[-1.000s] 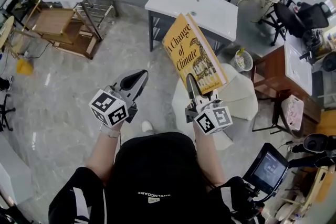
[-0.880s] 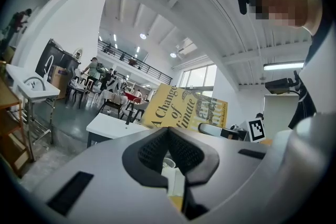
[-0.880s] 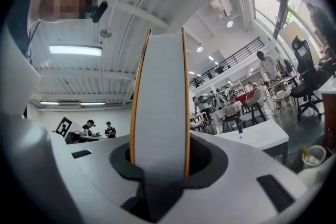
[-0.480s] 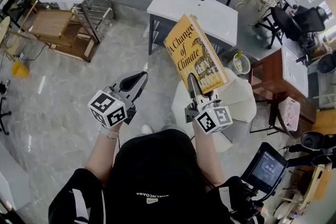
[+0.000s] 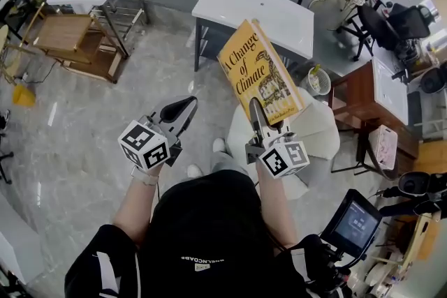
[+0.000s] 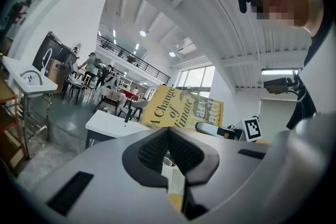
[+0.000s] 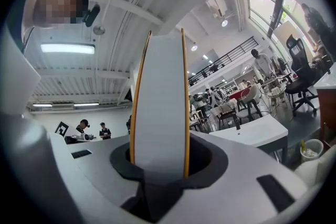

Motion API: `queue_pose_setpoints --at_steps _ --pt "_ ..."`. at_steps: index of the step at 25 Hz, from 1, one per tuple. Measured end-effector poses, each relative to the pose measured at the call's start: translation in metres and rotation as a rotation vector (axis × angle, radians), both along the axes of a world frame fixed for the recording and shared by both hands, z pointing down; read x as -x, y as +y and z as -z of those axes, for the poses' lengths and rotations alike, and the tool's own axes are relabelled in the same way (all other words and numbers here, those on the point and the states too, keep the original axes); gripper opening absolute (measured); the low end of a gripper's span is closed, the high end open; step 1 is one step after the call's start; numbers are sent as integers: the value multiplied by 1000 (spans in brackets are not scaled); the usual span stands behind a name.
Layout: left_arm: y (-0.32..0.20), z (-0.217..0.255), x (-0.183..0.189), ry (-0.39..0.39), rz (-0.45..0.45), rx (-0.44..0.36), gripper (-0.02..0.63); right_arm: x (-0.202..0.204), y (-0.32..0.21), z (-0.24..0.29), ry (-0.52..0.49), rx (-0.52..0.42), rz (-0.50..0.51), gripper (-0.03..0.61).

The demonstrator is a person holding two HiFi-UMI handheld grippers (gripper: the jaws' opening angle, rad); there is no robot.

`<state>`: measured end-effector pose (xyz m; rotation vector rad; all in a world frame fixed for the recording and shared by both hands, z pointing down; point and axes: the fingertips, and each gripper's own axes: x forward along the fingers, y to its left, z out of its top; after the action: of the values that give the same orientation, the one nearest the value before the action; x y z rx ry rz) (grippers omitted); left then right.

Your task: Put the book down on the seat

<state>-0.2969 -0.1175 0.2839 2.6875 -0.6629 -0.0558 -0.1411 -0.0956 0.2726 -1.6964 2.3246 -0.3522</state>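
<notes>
The right gripper [image 5: 256, 114] clamps the bottom edge of the book [image 5: 260, 73], its jaws spread only as wide as the book is thick. The page block faces that gripper's camera. The book rises tilted toward 12 o'clock, in the air and touching nothing else, likely for carrying. The white seat [image 5: 320, 128] lies below, at 4 o'clock from the book, so the lowering is not yet done. The left gripper [image 5: 183, 108], at 9 o'clock, is closed on nothing and held aside.

Left claw [image 5: 189, 102] closed, right claw [image 5: 255, 105] clamped.
</notes>
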Motion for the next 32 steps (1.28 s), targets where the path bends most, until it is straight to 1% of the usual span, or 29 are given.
queue_pose_setpoints --at_steps 6,13,19,23,27,32 --pt "-5 -10 -5 3 -2 10 14 -6 -5 -7 -19 4 0 160" --pt "-23 -38 -12 -18 -18 17 15 -19 -23 -38 -65 28 -21 160" --pt "-47 -41 -56 -50 -27 51 14 -72 -44 -49 -103 80 -62 160" --pt "-63 -44 -90 -87 -38 81 15 -111 -57 -62 -175 122 -87 160" --pt "-76 -61 -108 -137 -50 101 15 -134 -67 -90 -238 163 -111 160" --pt "-78 -85 -130 -215 -82 130 15 -161 -69 -133 -342 223 -144 160"
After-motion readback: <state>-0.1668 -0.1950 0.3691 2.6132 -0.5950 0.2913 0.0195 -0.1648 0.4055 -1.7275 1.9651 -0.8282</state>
